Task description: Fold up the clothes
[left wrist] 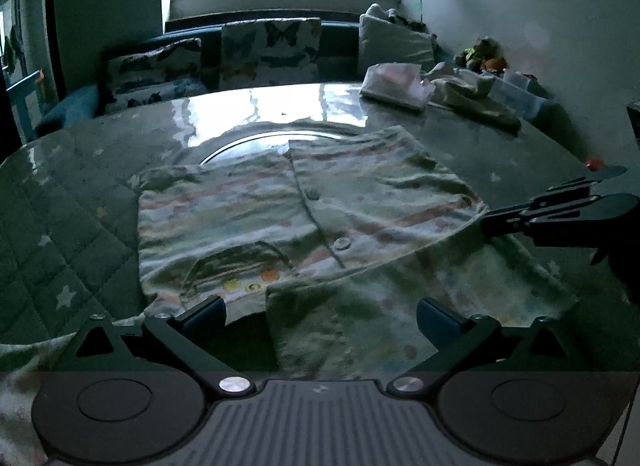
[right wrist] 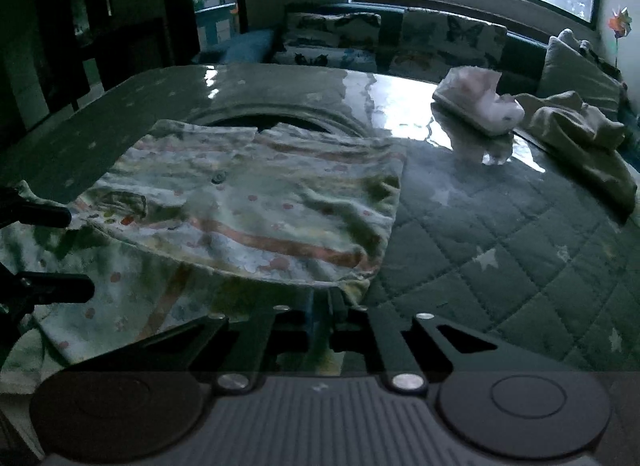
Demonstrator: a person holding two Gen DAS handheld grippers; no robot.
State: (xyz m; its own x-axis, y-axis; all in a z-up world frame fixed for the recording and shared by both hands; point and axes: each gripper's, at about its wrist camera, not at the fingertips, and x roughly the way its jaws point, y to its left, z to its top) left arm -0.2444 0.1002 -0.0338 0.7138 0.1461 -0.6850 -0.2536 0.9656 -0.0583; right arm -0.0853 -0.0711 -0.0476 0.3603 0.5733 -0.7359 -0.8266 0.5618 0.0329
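Fabric sits pinched in my right gripper (right wrist: 320,306): its jaws are pressed together on the near right corner of the striped shirt (right wrist: 256,201), lifting that edge slightly off the worktop (right wrist: 500,225). No earlier view lets me compare. My left gripper (left wrist: 320,316) is spread wide, jaws either side of the shirt's near hem, pads not pressing on cloth. The shirt lies buttoned and mostly flat on the quilted, star-patterned cover, its collar toward the window. Beyond the shirt, toward the far right, lie a pale folded bundle (right wrist: 480,105) and another crumpled garment (right wrist: 580,133).
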